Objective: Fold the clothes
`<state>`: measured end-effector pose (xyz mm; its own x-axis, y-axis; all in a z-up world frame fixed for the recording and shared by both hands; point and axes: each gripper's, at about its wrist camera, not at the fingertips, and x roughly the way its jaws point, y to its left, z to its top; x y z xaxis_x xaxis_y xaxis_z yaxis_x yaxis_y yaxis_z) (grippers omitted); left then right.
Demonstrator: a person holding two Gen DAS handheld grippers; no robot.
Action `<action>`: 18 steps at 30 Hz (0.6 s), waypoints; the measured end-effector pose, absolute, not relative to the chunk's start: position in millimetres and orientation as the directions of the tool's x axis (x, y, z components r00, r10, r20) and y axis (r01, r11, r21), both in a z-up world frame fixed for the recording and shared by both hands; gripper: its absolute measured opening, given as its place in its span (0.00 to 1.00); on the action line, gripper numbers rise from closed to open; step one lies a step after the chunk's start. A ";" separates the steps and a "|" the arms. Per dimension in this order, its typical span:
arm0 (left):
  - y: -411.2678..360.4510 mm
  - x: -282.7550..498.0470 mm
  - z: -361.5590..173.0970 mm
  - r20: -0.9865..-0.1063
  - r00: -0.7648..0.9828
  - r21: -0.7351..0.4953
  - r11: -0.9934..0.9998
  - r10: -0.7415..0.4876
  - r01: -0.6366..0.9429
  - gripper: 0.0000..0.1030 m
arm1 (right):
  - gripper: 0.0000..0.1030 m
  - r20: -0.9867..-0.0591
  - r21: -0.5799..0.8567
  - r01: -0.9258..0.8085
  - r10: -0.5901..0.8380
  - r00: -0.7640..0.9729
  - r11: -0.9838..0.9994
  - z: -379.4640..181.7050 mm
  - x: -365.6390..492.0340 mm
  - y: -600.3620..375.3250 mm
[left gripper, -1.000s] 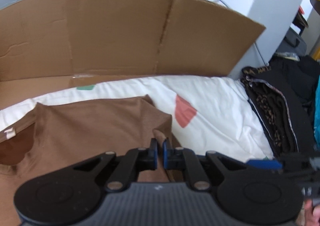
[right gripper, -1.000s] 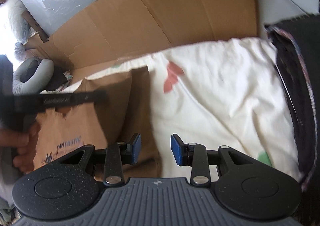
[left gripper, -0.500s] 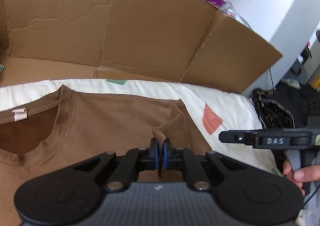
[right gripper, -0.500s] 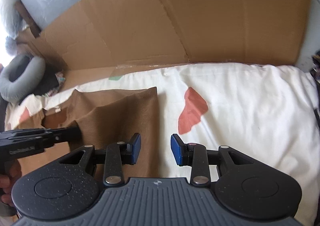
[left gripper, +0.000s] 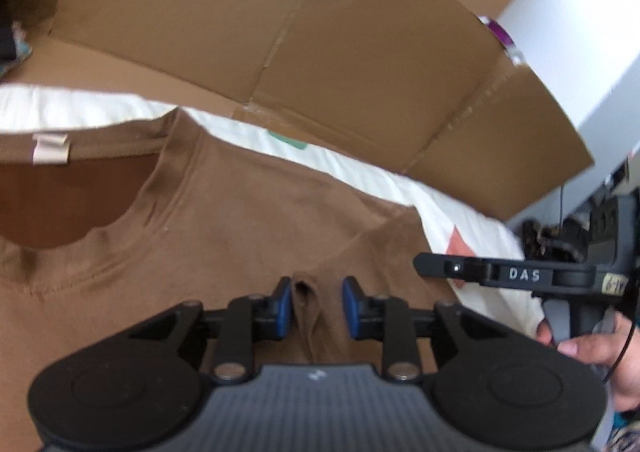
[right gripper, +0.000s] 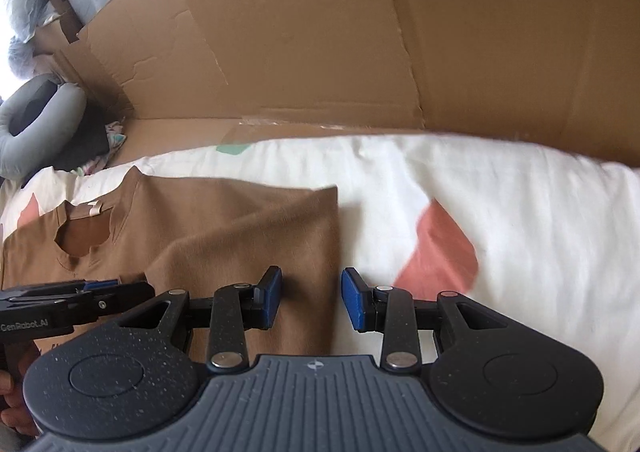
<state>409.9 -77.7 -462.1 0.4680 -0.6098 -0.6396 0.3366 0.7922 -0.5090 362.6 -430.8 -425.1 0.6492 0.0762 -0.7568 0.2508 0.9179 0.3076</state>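
A brown T-shirt (left gripper: 240, 236) lies spread on a white bedcover (right gripper: 520, 211) printed with coral and green shapes; behind it, toward 12 o'clock, a wall of flattened cardboard (right gripper: 320, 31) stands along the far edge of the bed. The shirt is plain mid-brown knit with a ribbed round collar (left gripper: 160, 187), a pale label (left gripper: 50, 149) sewn inside the back of the neck, and a darker brown inner face showing through the neck opening. In the right wrist view the neck sits at about 9 o'clock and the shirt's edge at 3 o'clock runs straight toward the camera; a diagonal fold crosses the cloth from the middle to the far corner, where a flap has been laid over the body.

The left gripper (left gripper: 313, 308) is low over the shirt and its jaws are opening: a raised pinch of brown fabric stands between the blue pads (left gripper: 284, 306), but the pads stand clear of it on both sides. The right gripper (right gripper: 310, 300) hovers over the shirt's straight edge with its jaws apart and nothing clamped; one pad is above brown cloth, the other above the bedcover beside a coral patch (right gripper: 440, 252). At 9 o'clock in that view a grey neck pillow (right gripper: 36, 123) lies past the bed's end. In each view the other gripper's black body shows at the side, held by a hand (left gripper: 600, 352).
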 end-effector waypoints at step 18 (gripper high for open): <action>-29.5 383.0 -442.1 -0.568 0.515 -0.625 0.744 -0.641 0.236 0.03 | 0.39 -0.754 0.261 0.252 0.034 0.656 0.932 -422.7 389.5 -426.8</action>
